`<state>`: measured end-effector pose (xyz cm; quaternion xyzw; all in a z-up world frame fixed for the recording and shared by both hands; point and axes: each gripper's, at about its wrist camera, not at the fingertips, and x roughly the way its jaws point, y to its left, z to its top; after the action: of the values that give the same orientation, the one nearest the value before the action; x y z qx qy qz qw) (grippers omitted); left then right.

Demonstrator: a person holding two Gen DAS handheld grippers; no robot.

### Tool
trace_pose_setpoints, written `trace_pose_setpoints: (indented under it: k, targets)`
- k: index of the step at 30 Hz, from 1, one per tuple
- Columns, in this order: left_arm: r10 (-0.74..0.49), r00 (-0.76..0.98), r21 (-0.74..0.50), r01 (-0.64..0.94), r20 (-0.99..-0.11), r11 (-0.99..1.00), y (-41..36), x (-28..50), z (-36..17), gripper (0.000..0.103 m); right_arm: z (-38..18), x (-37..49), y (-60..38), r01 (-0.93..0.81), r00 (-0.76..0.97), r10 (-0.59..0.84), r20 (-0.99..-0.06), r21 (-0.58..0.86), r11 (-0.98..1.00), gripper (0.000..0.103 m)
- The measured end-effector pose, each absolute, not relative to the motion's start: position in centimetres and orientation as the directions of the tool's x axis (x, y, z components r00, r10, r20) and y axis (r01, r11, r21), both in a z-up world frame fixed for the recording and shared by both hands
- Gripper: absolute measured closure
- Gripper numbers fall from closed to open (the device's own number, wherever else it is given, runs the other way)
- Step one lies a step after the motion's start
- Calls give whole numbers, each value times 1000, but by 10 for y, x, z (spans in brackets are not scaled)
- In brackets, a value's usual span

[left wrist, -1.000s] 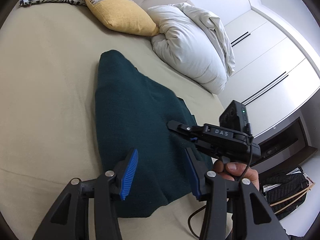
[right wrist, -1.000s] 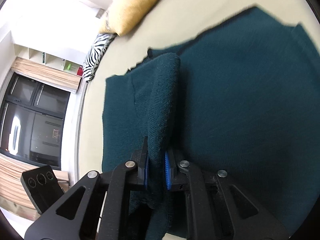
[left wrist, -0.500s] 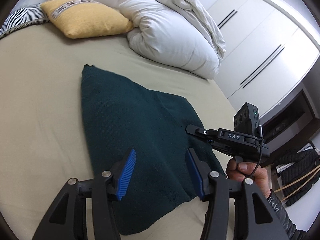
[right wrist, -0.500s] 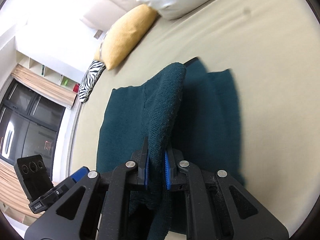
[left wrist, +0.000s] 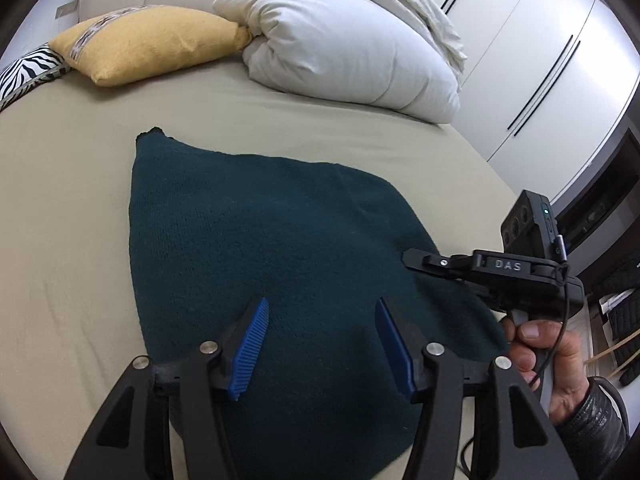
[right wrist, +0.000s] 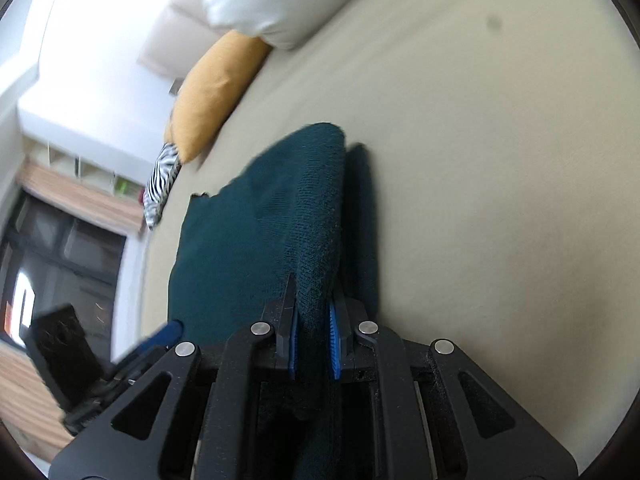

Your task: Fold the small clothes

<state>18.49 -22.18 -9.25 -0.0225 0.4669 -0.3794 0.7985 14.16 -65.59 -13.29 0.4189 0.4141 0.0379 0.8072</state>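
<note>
The near hem of the dark teal knit garment (left wrist: 280,248) is cut off behind the left gripper (left wrist: 320,344) in the left wrist view, and its right edge is hidden under the right gripper (left wrist: 416,258), so its full outline cannot be made out. It lies spread on the beige bed sheet (left wrist: 60,208), one far corner ending in a small frayed point.

In the right wrist view, blurred at its left side, the right gripper (right wrist: 314,340) has its jaws pressed together on a raised ridge of the knit, which stands up from the bed; the fabric below the pads is lost in shadow. The left gripper hovers over the garment with its jaws spread and opening, pinching nothing.

A hand (left wrist: 548,360) in a dark sleeve grips the right gripper's handle. Beyond the garment lie a yellow cushion (left wrist: 148,44), a zebra-print cushion (left wrist: 24,70) cut by the frame edge, and a bunched white duvet (left wrist: 352,48). White wardrobe doors (left wrist: 560,60) stand at the right.
</note>
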Motion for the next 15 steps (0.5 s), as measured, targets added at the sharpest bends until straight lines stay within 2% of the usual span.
trace_pose_setpoints:
  k: [3,8,9,11,12,15]
  targets:
    - [-615,280,-373,592,-737,715,-224,187,-101,45,-142,137,-658,268,678,422,-602,737,621,93]
    - [-608,279,-360,599,-743,715,-225,187,-100,44,-128,133,-648,279,650,379,-658,671,687,88]
    - [-610,278,-361,600,-742,713,-224,187,-100,44,-117,130,-644,298,638,339,-691,628,718,79]
    - [-610,278,-358,604,-742,712,-223,186,-101,45,-90,113,-638,364,632,199,-749,513,777,77]
    - [-609,280,-356,605,-742,712,-224,185,-101,44,-73,100,-633,356,662,166,-731,502,788,77]
    - [-595,292,-345,596,-749,725,-226,184,-101,44,-38,79,-608,248,726,189,-662,507,826,77]
